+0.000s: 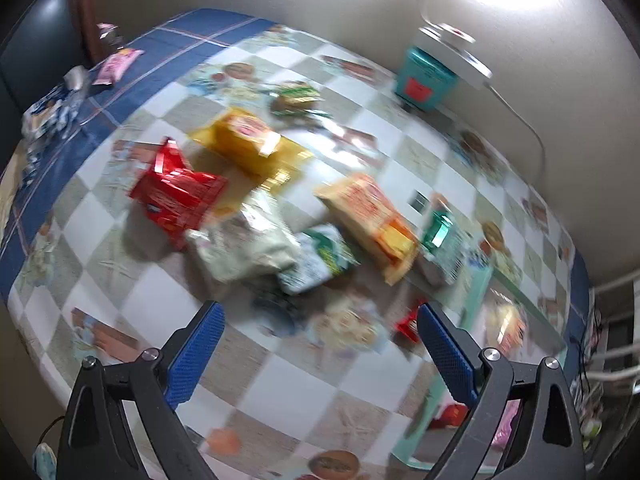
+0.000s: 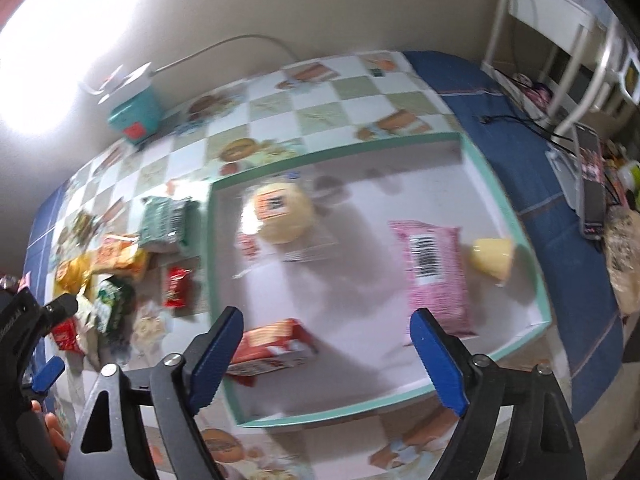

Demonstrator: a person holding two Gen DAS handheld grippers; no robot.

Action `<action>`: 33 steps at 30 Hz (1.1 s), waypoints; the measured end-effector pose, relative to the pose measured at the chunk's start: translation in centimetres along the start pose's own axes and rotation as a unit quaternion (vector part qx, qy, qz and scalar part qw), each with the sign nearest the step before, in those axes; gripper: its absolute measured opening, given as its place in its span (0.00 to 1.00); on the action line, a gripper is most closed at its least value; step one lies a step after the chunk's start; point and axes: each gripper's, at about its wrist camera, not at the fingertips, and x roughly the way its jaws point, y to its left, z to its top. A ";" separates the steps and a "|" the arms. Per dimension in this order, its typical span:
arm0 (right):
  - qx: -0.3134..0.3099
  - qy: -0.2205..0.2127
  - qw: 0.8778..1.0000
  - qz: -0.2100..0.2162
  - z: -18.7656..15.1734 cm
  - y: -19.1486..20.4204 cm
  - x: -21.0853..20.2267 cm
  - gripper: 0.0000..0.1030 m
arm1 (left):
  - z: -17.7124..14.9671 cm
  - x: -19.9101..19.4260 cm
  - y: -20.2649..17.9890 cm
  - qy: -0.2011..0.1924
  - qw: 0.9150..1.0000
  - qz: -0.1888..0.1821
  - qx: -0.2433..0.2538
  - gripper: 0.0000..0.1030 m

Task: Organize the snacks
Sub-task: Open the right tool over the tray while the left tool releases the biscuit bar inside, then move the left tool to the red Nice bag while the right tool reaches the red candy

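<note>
Both pictures are blurred. A shallow tray [image 2: 516, 216] with a mint rim and white floor lies on the checked surface [image 2: 320, 116], toward its blue-bordered right edge.

Four snacks lie in the tray. A pink packet [image 2: 434, 276] lies flat by the tray's right wall, barcode up, its long axis running from the far wall toward the near one. Just beside it, at the right wall, a yellow cup [image 2: 493, 258] lies tipped on its side. A round pale bun [image 2: 280, 216] in clear wrap sits in the far left corner. A red-and-white box [image 2: 272, 346] lies in the near left corner, long axis along the near wall.

The other snacks lie in a loose heap on the surface left of the tray. A red bag [image 1: 176, 196] is at the heap's left, a yellow packet [image 1: 248, 140] behind it, a pale bag [image 1: 248, 240] in the middle. An orange packet [image 1: 372, 220] lies slantwise, its long axis running toward the tray. A green packet [image 1: 440, 232] lies just beside the tray wall, a small red one [image 2: 178, 286] near it.

A teal box [image 1: 424, 80] stands at the far edge against the wall.

The left gripper [image 1: 320, 354] hangs over the near side of the heap, fingers wide, nothing between them. The right gripper [image 2: 326, 358] hangs over the tray's near half, fingers wide and empty too.
</note>
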 end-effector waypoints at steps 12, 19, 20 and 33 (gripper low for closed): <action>-0.041 -0.011 0.998 0.036 -0.3 6.2 0.5 0.98 | 3.6 0.2 8.8 0.000 0.996 0.010 -0.093 0.94; -0.061 -0.005 0.996 0.062 -0.5 9.7 1.7 0.98 | 4.8 0.8 13.5 -0.004 0.990 0.001 -0.143 0.94; -0.065 -0.004 0.996 0.062 -0.6 10.2 2.0 0.98 | 4.9 1.0 13.9 -0.003 0.989 -0.002 -0.147 0.94; -0.124 -0.007 0.990 0.064 -0.8 15.7 3.9 0.98 | 4.8 5.1 12.4 0.052 0.988 -0.056 -0.136 0.94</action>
